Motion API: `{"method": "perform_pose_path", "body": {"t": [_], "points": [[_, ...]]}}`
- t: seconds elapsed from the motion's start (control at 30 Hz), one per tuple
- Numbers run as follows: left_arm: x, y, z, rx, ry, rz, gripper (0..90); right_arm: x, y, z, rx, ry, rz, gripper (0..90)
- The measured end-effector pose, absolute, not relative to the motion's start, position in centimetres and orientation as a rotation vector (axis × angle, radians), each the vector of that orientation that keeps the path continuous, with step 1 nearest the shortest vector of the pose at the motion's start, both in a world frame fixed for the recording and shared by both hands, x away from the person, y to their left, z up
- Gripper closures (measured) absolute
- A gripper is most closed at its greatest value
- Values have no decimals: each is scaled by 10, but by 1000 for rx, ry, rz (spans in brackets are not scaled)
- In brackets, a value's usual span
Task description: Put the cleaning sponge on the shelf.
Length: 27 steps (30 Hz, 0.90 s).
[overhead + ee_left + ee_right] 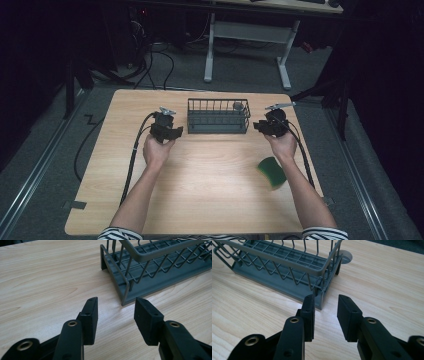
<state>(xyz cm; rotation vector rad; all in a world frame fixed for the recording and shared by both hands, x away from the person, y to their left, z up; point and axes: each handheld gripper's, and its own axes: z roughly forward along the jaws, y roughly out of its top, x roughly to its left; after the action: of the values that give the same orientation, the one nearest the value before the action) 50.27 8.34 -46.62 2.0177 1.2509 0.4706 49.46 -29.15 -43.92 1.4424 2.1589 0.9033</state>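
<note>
**Both tongs flanking the rack, nothing gripped yet**

The wire rack point(218, 116) sits mid-worktop point(200, 185), long axis running left-right across your front. Your left tongs point(172, 131) are just off its left end, your right tongs point(260, 126) just off its right end, so each hand is equally near its own end.

Left tongs point(116, 315): jaws apart, empty, aimed at the rack's near-left corner post point(125, 293), not touching. Right tongs point(325, 315): jaws apart, empty, near-right corner post point(319, 297) sitting just ahead of the gap, close to the left jaw.

My read: next move is closing in on the end rails from both sides, and it hinges on lining each gap up with a post.

A green sponge point(271, 171) lies near your right forearm, well clear of the rack. A small round grey thing point(345, 258) sits at the rack's far-right corner; can't tell what it is. Nothing blocks either approach.
</note>
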Motion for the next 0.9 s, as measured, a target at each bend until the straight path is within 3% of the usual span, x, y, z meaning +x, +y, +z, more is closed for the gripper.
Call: {"method": "perform_pose_path", "body": {"t": [0.33, 0.9], "points": [[514, 73, -480, 2000, 1265, 414, 500, 515, -283, -451, 1493, 2183, 867, 682], [525, 52, -500, 1997, 1251, 408, 535, 536, -268, -473, 1506, 2217, 775, 657]]}}
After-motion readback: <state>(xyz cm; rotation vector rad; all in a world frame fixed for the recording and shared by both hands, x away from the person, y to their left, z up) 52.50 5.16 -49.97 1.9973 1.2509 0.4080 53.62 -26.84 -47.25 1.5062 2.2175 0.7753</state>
